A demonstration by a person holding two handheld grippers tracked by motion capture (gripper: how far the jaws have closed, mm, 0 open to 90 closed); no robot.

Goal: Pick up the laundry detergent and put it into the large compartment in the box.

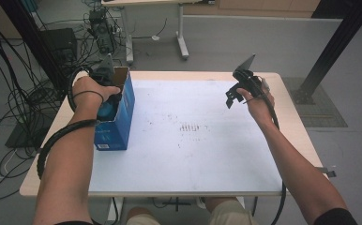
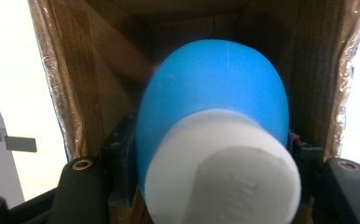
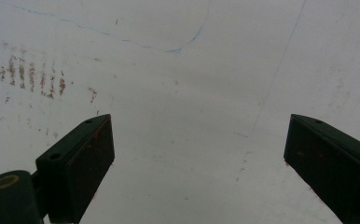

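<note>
Left gripper view shows a blue bottle (image 2: 211, 88) with a white cap (image 2: 222, 170) clamped between the left gripper's (image 2: 211, 172) black jaws, its blue body pushed into the open mouth of a cardboard box (image 2: 99, 70) whose brown inner walls surround it. In the high view the blue-sided box (image 1: 123, 110) lies at about nine o'clock on the white table (image 1: 207, 154), with the left gripper (image 1: 108, 77) at its open end. The right gripper (image 1: 235, 96) hovers at about two o'clock, well apart from the box, and the right gripper view shows its jaws spread wide with nothing between them above the scuffed tabletop (image 3: 192, 93).
</note>
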